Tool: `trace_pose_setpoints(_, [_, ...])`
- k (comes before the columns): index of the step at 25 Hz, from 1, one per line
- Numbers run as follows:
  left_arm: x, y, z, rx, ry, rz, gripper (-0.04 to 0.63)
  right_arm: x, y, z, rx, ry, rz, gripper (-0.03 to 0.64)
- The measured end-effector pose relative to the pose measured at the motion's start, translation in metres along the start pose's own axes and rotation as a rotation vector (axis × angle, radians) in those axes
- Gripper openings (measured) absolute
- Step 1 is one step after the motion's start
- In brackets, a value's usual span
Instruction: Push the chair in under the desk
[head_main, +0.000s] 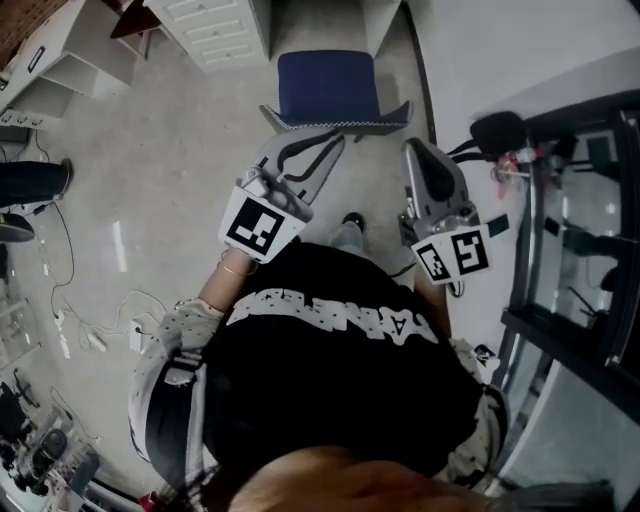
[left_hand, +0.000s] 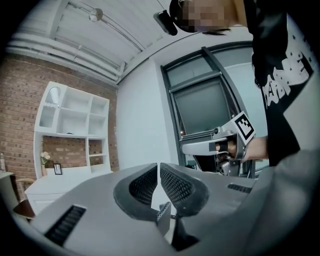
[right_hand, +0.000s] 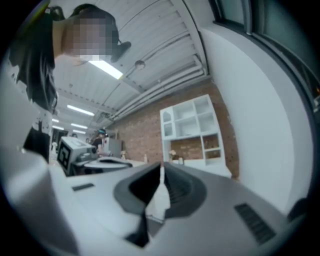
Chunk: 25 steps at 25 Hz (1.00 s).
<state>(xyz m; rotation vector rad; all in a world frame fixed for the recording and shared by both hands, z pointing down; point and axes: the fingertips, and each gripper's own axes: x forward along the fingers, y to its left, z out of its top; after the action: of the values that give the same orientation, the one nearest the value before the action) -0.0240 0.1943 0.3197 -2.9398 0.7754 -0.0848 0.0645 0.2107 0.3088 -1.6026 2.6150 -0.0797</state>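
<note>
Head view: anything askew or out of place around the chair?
The blue chair stands upright and square, and nothing is spilled. Only oddity: loose cables sprawl across the floor at left, a possible trip risk.

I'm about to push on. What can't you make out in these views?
- Legs of the chair: head view, hidden under its seat.
- Whether the left gripper or right gripper touches the chair: head view, too small; both gripper views look past it.
- The desk: not clear in any view.
- Contents of the shelf: right gripper view, blurred.
</note>
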Motion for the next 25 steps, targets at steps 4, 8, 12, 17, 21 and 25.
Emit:
trace_pose_setpoints(4, [0.014, 0.004, -0.006, -0.010, 0.031, 0.076, 0.035, 0.009, -0.019, -0.003, -0.001, 0.017, 0.071, 0.040])
trace_pose_setpoints(8, [0.023, 0.005, -0.013, -0.016, 0.062, 0.140, 0.035, 0.014, -0.035, -0.012, -0.011, 0.047, 0.123, 0.041])
trace_pose_setpoints(12, [0.030, 0.005, -0.025, -0.013, 0.103, 0.199, 0.037, 0.018, -0.049, -0.028, -0.021, 0.090, 0.171, 0.041])
trace_pose_setpoints(17, [0.036, 0.007, -0.037, 0.006, 0.145, 0.269, 0.043, 0.022, -0.063, -0.043, -0.014, 0.131, 0.235, 0.041])
trace_pose_setpoints(21, [0.037, 0.007, -0.057, 0.009, 0.224, 0.309, 0.058, 0.025, -0.069, -0.058, -0.021, 0.170, 0.286, 0.041])
trace_pose_setpoints(25, [0.039, 0.005, -0.079, 0.024, 0.309, 0.335, 0.088, 0.027, -0.074, -0.073, -0.051, 0.204, 0.330, 0.041])
